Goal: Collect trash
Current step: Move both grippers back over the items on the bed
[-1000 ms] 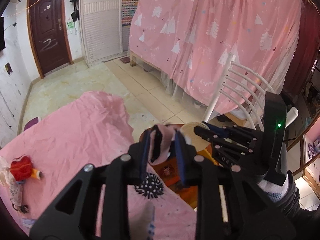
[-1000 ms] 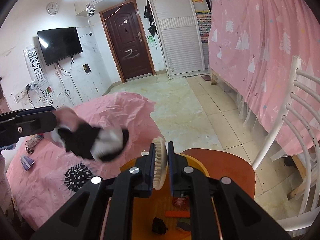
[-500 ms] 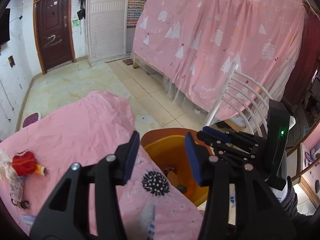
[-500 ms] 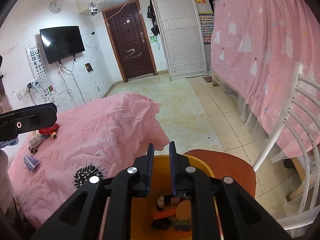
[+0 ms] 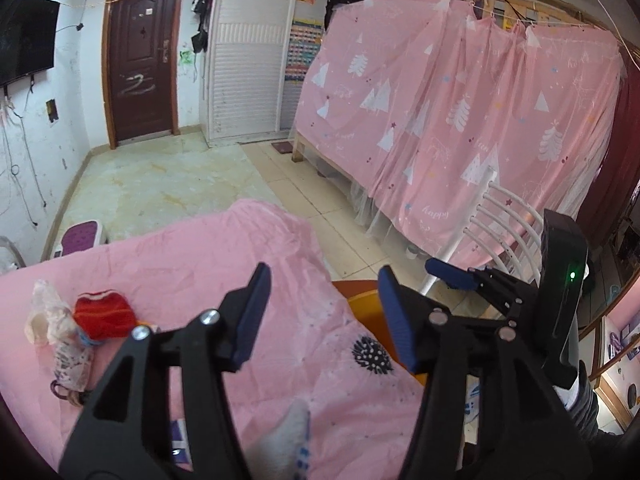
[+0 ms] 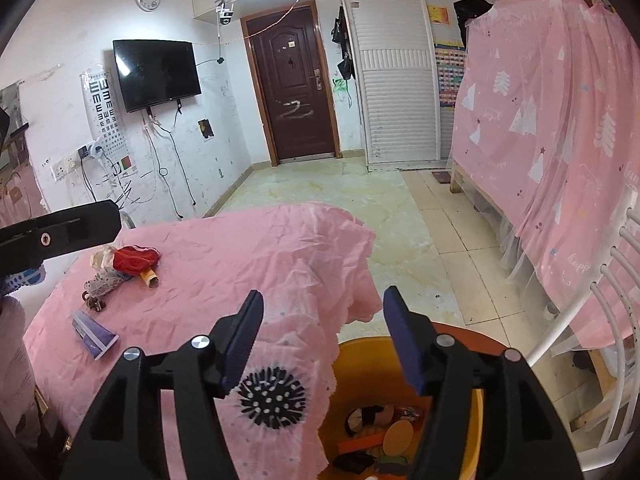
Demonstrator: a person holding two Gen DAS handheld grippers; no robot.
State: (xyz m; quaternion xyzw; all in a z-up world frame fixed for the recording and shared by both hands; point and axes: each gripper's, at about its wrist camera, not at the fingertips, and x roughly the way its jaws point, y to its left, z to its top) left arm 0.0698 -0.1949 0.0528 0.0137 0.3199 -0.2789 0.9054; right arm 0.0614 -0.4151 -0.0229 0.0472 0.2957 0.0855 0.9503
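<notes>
An orange bin (image 6: pixel 372 364) stands at the right edge of the pink-clothed table (image 6: pixel 224 264) and holds several pieces of trash, among them a round tan lid (image 6: pixel 398 436) and a black-and-white scrap (image 6: pixel 362 416). My right gripper (image 6: pixel 322 344) is open and empty above the bin's near rim. My left gripper (image 5: pixel 320 312) is open and empty over the table's right part, with the bin's rim (image 5: pixel 362 304) between its fingers. A red cloth (image 5: pixel 105 313) with a crumpled wrapper (image 5: pixel 60 344) lies at the table's left; it also shows in the right wrist view (image 6: pixel 134 258).
A purple packet (image 6: pixel 94 338) lies on the cloth near the front left. A white chair (image 6: pixel 592 320) stands right of the bin. A pink curtain (image 5: pixel 460 120) hangs behind it. Tiled floor (image 6: pixel 360 200) lies beyond the table.
My left gripper opened and let go the black-and-white scrap; my right gripper opened and let go the round lid. Both pieces now lie in the bin. Both grippers pulled back and up.
</notes>
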